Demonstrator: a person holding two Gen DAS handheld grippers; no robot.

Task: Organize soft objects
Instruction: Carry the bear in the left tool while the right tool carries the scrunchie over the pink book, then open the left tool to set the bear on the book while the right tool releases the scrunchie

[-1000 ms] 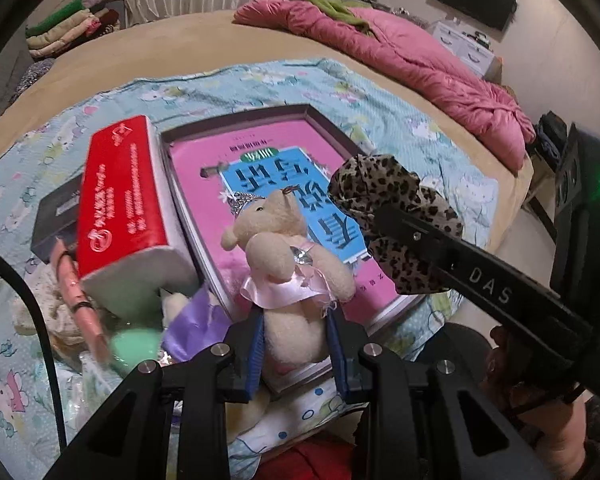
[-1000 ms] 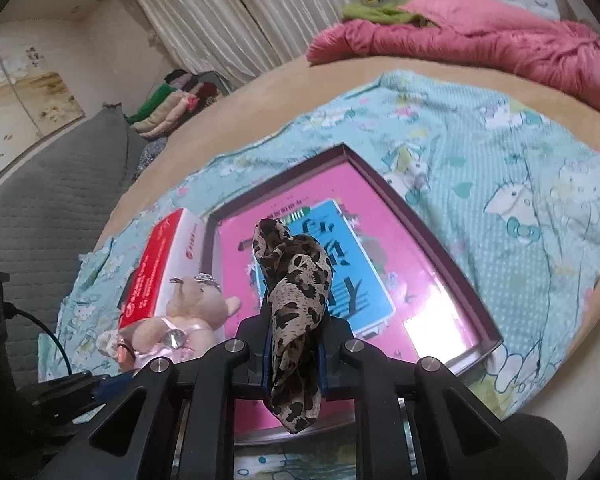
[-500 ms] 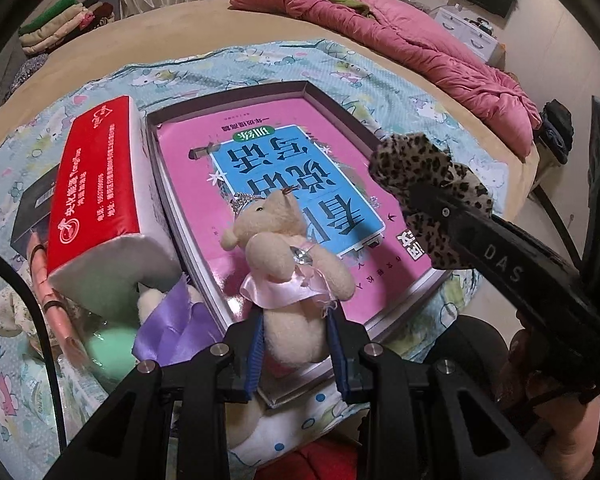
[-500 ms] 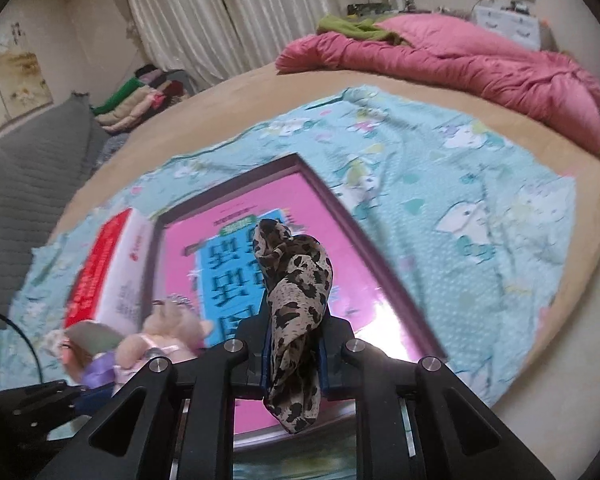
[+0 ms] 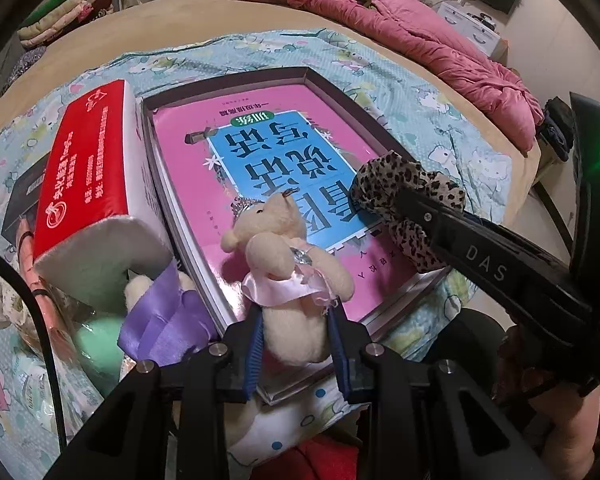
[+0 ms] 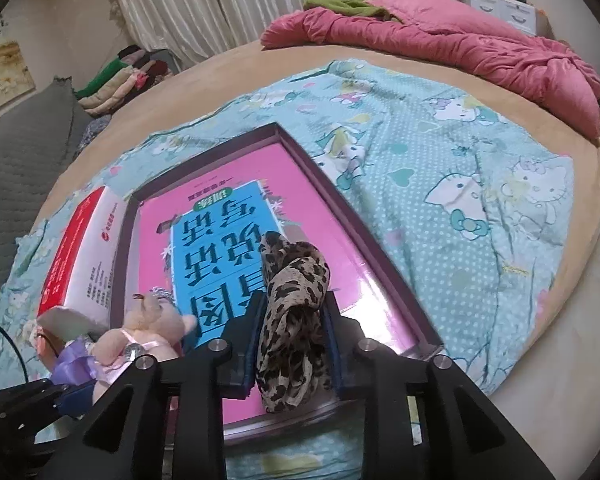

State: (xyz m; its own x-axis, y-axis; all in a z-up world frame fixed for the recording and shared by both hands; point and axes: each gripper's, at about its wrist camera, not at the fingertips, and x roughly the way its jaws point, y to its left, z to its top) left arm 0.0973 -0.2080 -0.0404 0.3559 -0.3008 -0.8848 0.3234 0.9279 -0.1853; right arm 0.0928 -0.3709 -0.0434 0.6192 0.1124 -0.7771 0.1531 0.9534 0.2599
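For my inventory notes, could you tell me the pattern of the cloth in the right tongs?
Leopard print, tan with dark spots; the cloth shows best in the right wrist view.

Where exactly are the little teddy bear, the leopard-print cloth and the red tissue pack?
teddy bear (image 5: pixel 288 264), left wrist view, on its chest.
leopard-print cloth (image 6: pixel 294 320), right wrist view, on its bunched middle between the jaws.
red tissue pack (image 5: pixel 86 164), left wrist view, on its red top face.

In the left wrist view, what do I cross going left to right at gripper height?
Purple ribbon → plush bear clamped in the left gripper → leopard-print cloth pinched by the right gripper.
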